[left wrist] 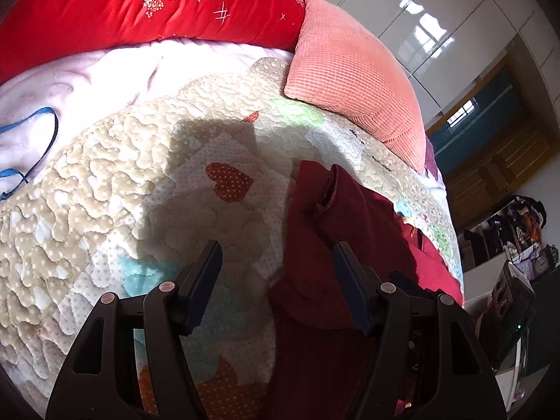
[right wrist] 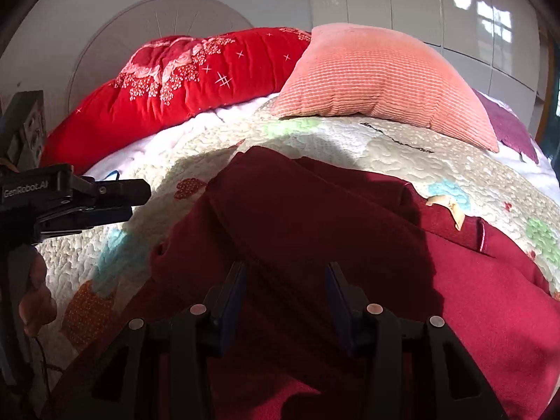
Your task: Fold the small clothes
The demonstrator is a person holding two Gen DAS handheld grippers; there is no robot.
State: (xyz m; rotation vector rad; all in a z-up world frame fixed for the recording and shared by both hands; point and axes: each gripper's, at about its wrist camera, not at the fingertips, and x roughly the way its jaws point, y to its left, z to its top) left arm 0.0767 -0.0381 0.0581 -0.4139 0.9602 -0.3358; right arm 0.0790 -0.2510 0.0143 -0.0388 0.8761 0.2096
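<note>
1. Left gripper (left wrist: pixel 276 266): jaws wide apart, nothing between them. It hovers over the quilt (left wrist: pixel 105 182) at the edge of the garment, whose dark red cloth lies under the inner finger only.
2. Right gripper (right wrist: pixel 285 280): jaws wide apart, holding nothing, directly above the garment; whether the tips touch the cloth, cannot tell.
3. Dark red garment (right wrist: pixel 350 231): on the bed, partly bunched, with a sleeve or folded panel lying across the body toward 11 o'clock in the right view. A cuff opening (left wrist: pixel 327 192) shows at 12 o'clock from the left gripper.
4. Risk: the cloth is thick and layered, so closing down could pinch several layers or catch the quilt too, dragging the whole pile rather than one edge.
5. Risk: the left gripper sits half off the garment, so a close here may miss the edge or grab only a thin lip that slips out.
6. Risk: heavy shadow over the middle of the garment hides the seams, so a misjudged fold line seems likely.
7. Surface: soft quilted bedspread with heart patches, giving under pressure.
8. Room: red floral bolster (right wrist: pixel 182 80) at 11 o'clock, salmon pillow (right wrist: pixel 381 77) at 1 o'clock, glossy white wardrobe doors (right wrist: pixel 455 24) behind.
</note>
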